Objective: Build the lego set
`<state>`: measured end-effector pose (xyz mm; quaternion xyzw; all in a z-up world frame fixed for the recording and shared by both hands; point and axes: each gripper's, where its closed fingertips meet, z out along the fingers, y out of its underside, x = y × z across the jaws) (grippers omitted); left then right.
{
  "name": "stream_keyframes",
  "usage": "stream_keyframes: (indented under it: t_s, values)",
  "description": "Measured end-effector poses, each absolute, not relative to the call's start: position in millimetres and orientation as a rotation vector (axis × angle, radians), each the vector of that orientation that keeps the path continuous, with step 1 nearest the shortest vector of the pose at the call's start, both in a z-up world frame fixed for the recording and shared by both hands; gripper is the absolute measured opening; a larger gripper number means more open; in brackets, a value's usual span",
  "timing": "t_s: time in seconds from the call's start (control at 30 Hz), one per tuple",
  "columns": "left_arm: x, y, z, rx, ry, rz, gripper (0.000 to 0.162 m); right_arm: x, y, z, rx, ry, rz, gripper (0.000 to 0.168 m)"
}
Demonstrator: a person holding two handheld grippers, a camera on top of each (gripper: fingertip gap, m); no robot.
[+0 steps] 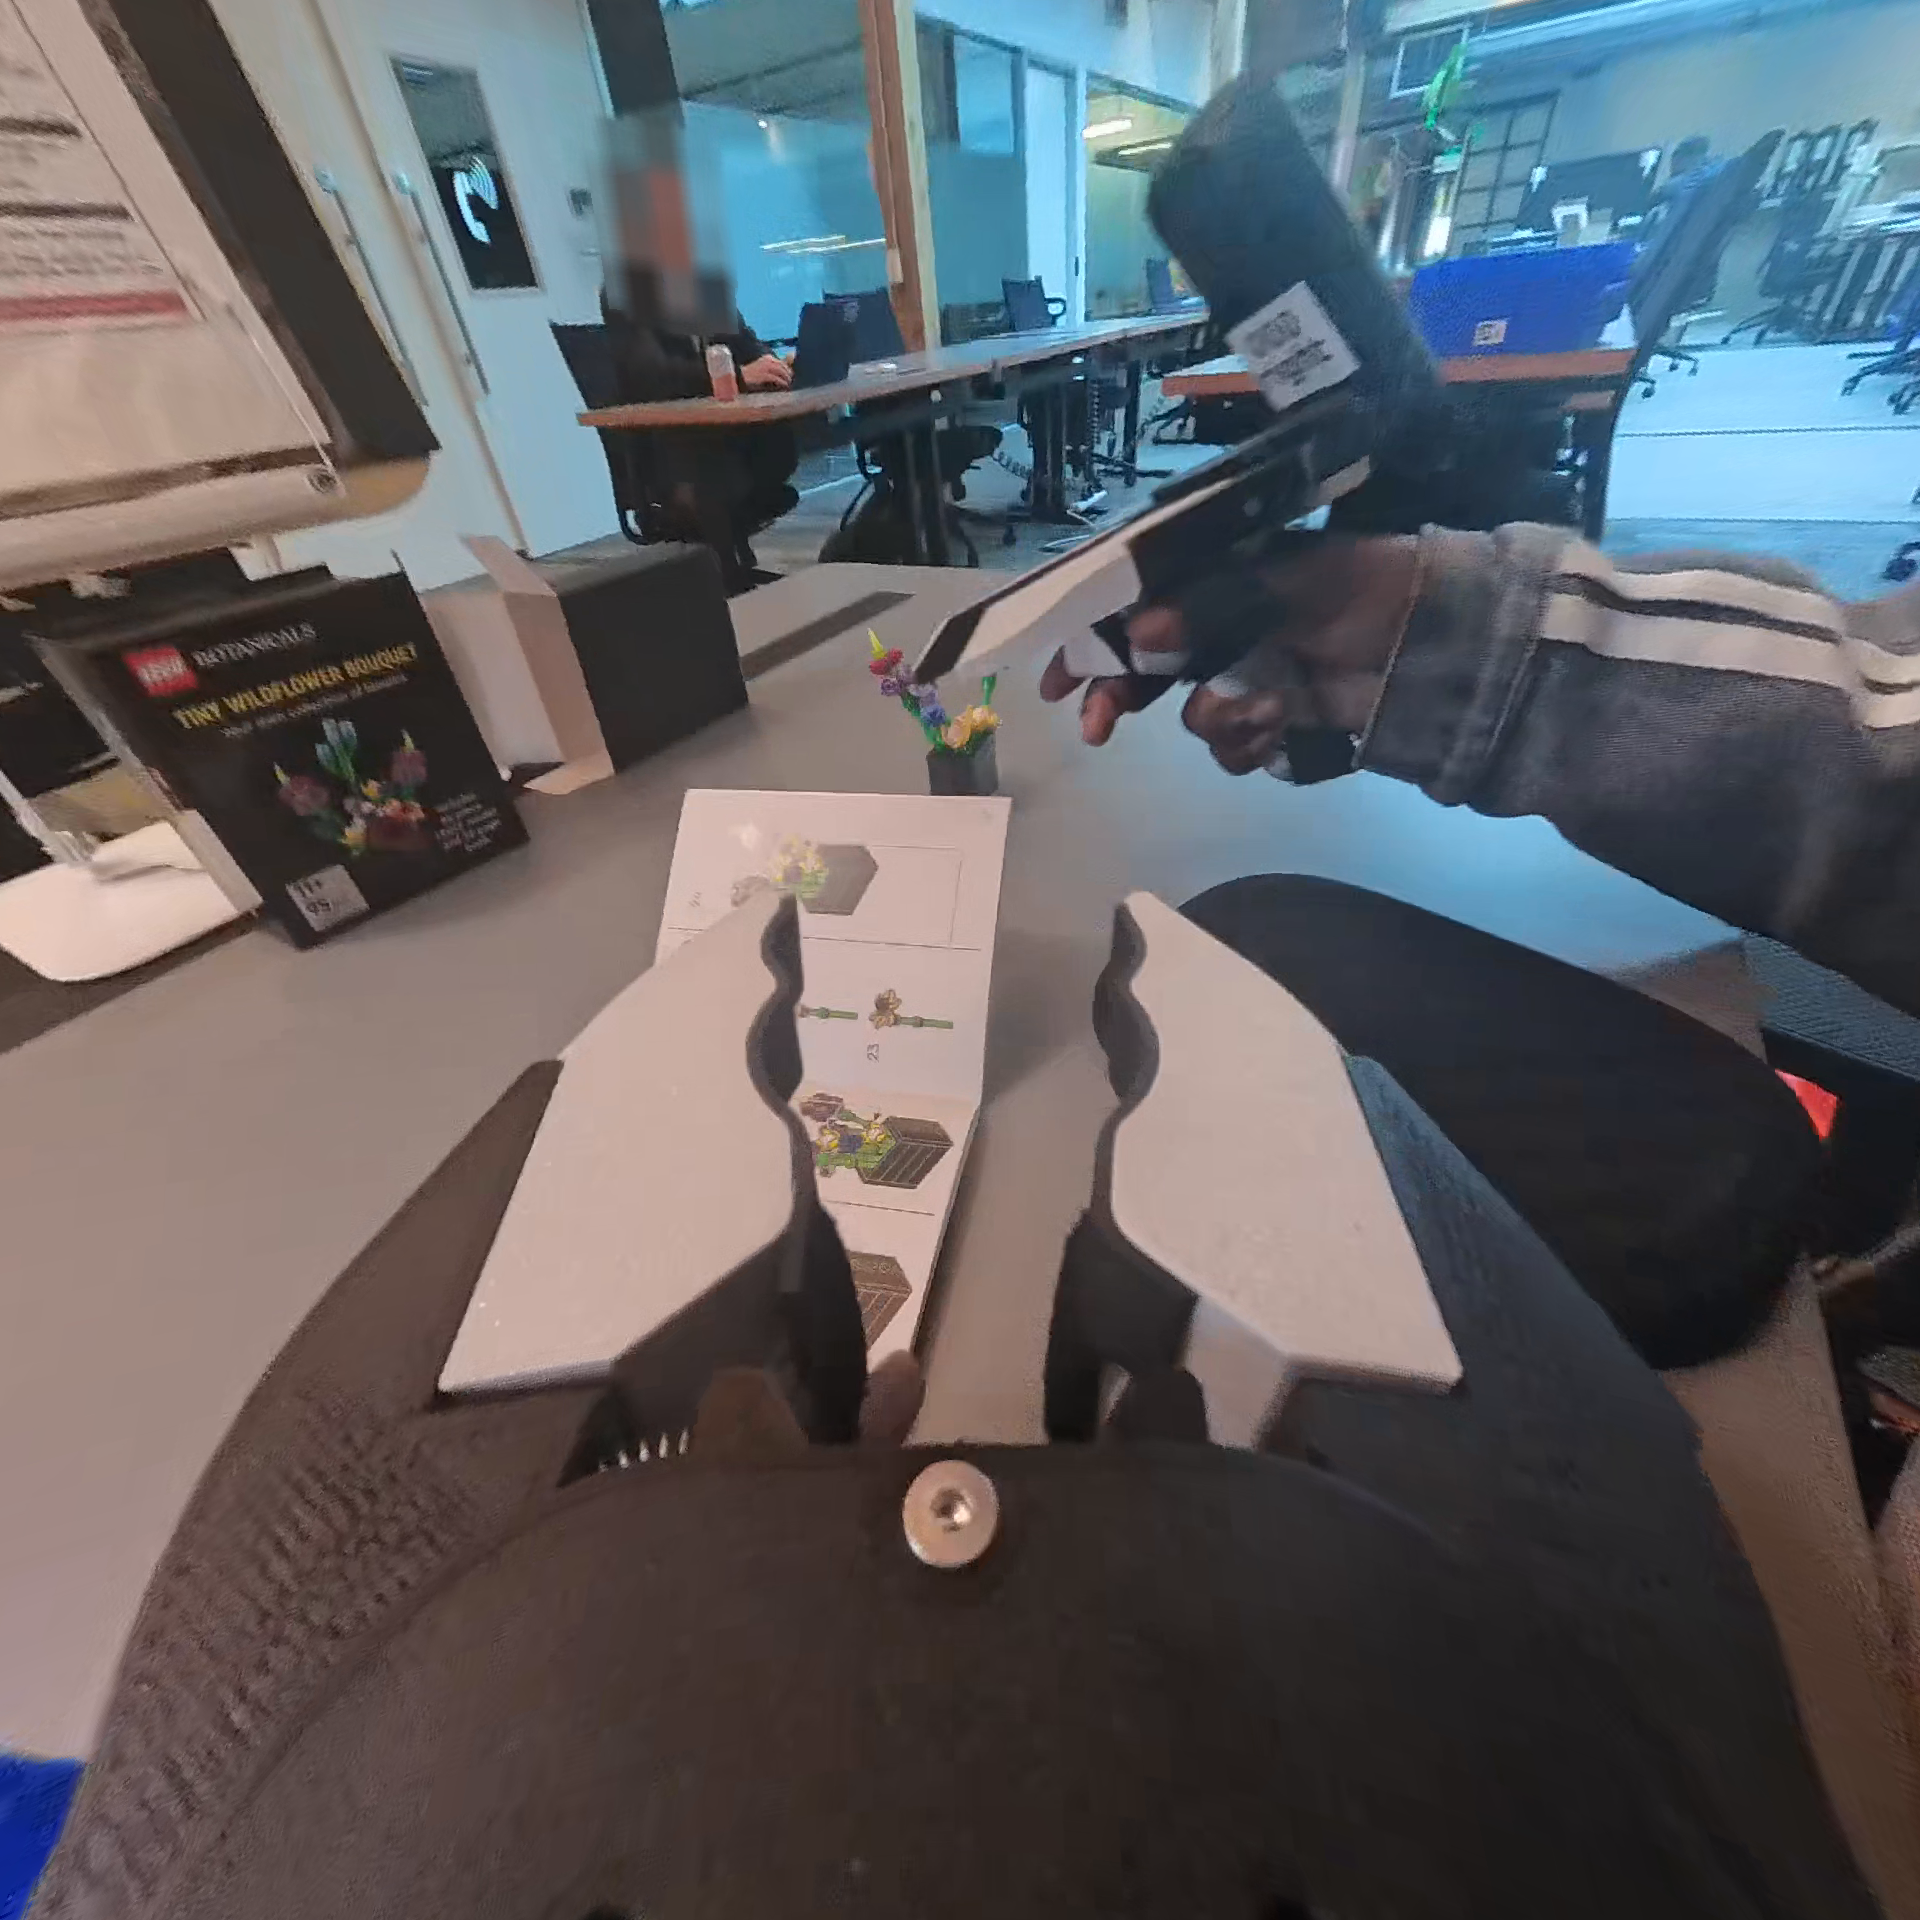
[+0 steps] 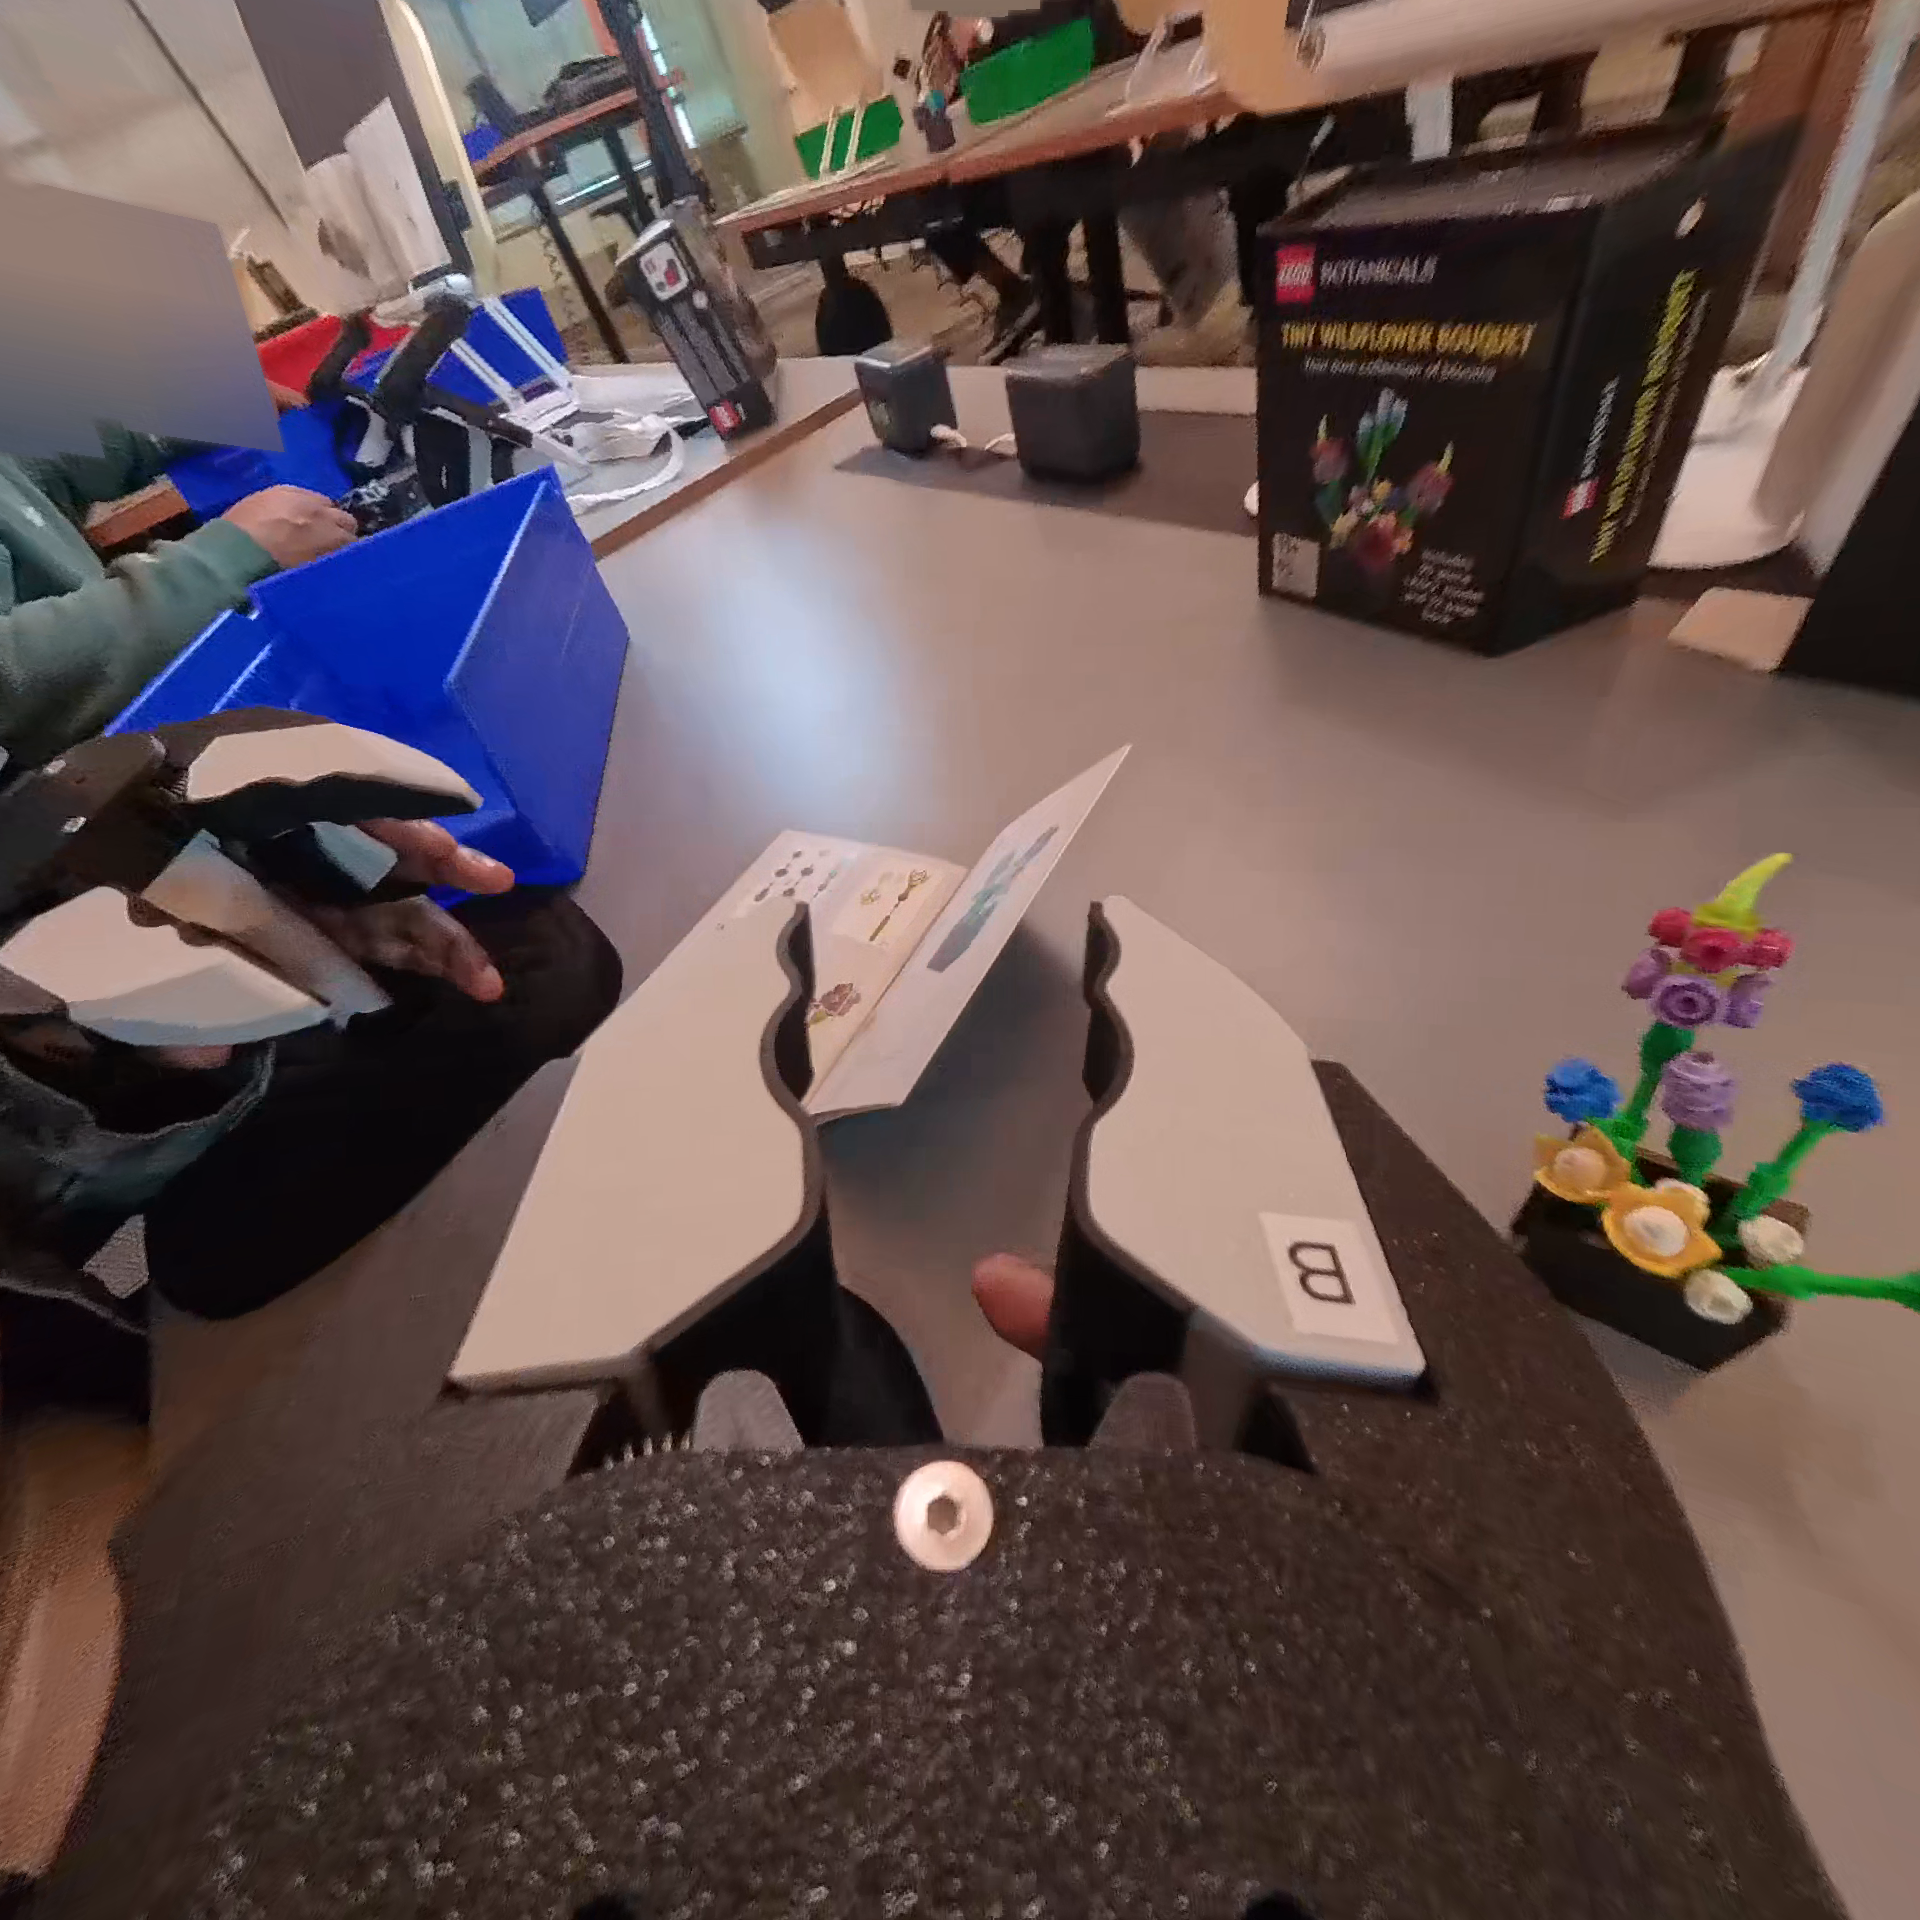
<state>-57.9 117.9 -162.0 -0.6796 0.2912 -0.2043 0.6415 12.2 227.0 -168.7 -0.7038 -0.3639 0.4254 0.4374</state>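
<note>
A small lego flower bouquet [image 1: 943, 715] stands in a black brick pot on the grey table, beyond the open instruction booklet [image 1: 883, 883]. My left gripper [image 1: 956, 920] is open and empty, held over the booklet. My right gripper [image 2: 948, 920] is open and empty, with the booklet [image 2: 935, 997] between and beyond its fingers, one page lifted. The bouquet [image 2: 1683, 1122] sits to its right, apart from it. In the left wrist view the right gripper [image 1: 951, 657] hovers with its tip just above the bouquet. The left gripper [image 2: 416, 904] shows at the left of the right wrist view.
The black lego set box [image 1: 301, 758] [image 2: 1455, 416] stands at the table's far side. A blue bin [image 2: 436, 644] sits beside a black pad [image 2: 395, 1091] [image 1: 1507, 1091]. Small dark cubes [image 2: 1070, 410] lie farther back. People sit at other desks.
</note>
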Motion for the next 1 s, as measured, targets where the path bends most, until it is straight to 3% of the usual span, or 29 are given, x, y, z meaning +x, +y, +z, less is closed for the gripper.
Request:
stream_keyframes:
  t_s: [0.2,0.63,1.0]
  values:
    - [-63,132,-171,-1.591,0.632,-0.457,0.056,-4,240,-184,-1.812,-0.810,1.346,0.028]
    - [-70,133,-167,-1.565,0.563,-0.627,0.050,-19,238,-201,-1.881,-0.669,1.632,0.020]
    - [-67,132,-169,-1.570,0.588,-0.607,0.050,-21,234,-195,-1.804,-0.708,1.581,0.027]
